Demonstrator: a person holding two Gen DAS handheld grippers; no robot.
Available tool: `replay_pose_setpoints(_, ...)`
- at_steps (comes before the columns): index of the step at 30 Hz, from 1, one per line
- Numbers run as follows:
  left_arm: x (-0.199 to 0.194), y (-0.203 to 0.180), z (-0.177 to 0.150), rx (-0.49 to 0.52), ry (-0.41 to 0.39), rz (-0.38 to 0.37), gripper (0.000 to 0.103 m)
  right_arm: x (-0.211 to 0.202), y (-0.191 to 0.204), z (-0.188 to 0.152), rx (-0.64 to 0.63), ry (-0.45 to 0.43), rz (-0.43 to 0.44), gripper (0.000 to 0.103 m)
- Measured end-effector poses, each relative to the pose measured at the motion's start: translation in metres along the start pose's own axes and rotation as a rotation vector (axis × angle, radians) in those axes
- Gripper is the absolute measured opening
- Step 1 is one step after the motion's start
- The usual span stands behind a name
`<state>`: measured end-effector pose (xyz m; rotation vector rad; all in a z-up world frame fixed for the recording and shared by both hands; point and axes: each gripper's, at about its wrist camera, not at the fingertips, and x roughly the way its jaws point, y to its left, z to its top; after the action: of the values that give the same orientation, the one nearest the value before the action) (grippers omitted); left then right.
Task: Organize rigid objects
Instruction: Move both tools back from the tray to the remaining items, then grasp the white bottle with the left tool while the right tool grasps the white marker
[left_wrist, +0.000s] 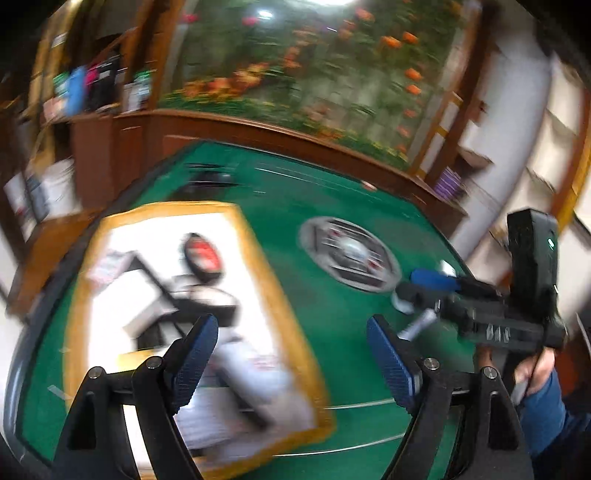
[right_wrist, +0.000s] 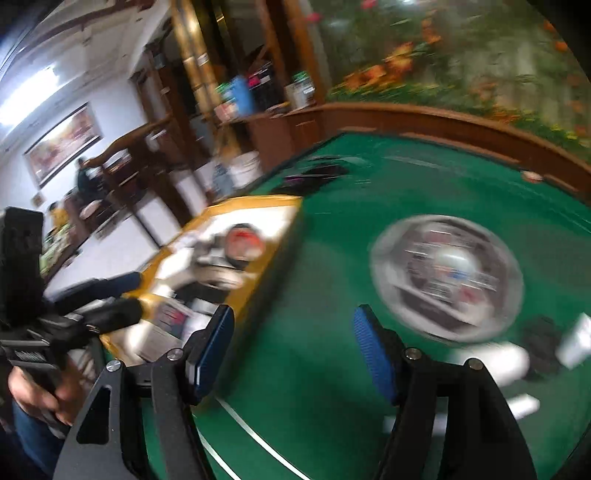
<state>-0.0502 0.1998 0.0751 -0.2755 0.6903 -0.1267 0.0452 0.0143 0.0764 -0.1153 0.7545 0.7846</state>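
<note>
Both views are motion-blurred. A yellow-rimmed tray (left_wrist: 280, 295) (right_wrist: 273, 243) lies on the green table and holds several rigid objects: a round red-and-black item (left_wrist: 203, 254) (right_wrist: 243, 240), white boxes and black pieces. My left gripper (left_wrist: 291, 354) hangs open above the tray's right side, nothing between its blue pads. My right gripper (right_wrist: 293, 350) is open and empty over bare green cloth, right of the tray. It also shows in the left wrist view as the right gripper (left_wrist: 417, 291), by small white items (left_wrist: 417, 328). Loose white and black pieces (right_wrist: 517, 354) lie at the right.
A round silver panel (left_wrist: 351, 254) (right_wrist: 447, 280) is set in the table's middle. A dark object (left_wrist: 210, 177) lies at the far side. A wooden rail (left_wrist: 295, 136) borders the table, with shelves and a flower mural behind. A hand (right_wrist: 33, 391) holds the left gripper.
</note>
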Motion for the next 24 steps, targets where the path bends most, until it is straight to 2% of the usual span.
replay_pose_setpoints(5, 0.048, -0.066, 0.011, 0.147, 0.107, -0.072, 0.086, -0.056, -0.114, -0.020, 0.250, -0.124, -0.113, 0.070)
replay_pose_setpoints(8, 0.091, -0.106, 0.019, 0.236, 0.185, -0.100, 0.086, -0.073, -0.170, -0.032, 0.439, -0.159, -0.093, 0.070)
replay_pose_setpoints(10, 0.115, -0.126, 0.022, 0.264, 0.218, -0.119, 0.086, -0.074, -0.190, -0.038, 0.538, -0.135, -0.073, 0.070)
replay_pose_setpoints(13, 0.152, -0.147, 0.030, 0.299, 0.263, -0.118, 0.086, -0.070, -0.202, -0.046, 0.642, -0.088, 0.002, 0.070)
replay_pose_setpoints(16, 0.180, -0.170, 0.032, 0.371, 0.305, -0.107, 0.086, -0.069, -0.208, -0.048, 0.678, -0.071, 0.052, 0.070)
replay_pose_setpoints(19, 0.205, -0.186, 0.029, 0.452, 0.355, -0.070, 0.085, -0.073, -0.211, -0.050, 0.698, -0.079, 0.035, 0.070)
replay_pose_setpoints(20, 0.212, -0.188, 0.028, 0.461, 0.361, -0.045, 0.083, -0.073, -0.212, -0.051, 0.707, -0.078, 0.033, 0.070)
replay_pose_setpoints(21, 0.217, -0.187, 0.027, 0.459, 0.375, -0.026, 0.064, -0.073, -0.211, -0.052, 0.712, -0.076, 0.035, 0.070)
replay_pose_setpoints(22, 0.220, -0.182, 0.026, 0.435, 0.388, -0.026, 0.052, -0.071, -0.210, -0.052, 0.713, -0.071, 0.036, 0.070)
replay_pose_setpoints(24, 0.216, -0.168, 0.027, 0.379, 0.371, -0.026, 0.052, -0.070, -0.209, -0.053, 0.707, -0.062, 0.039, 0.070)
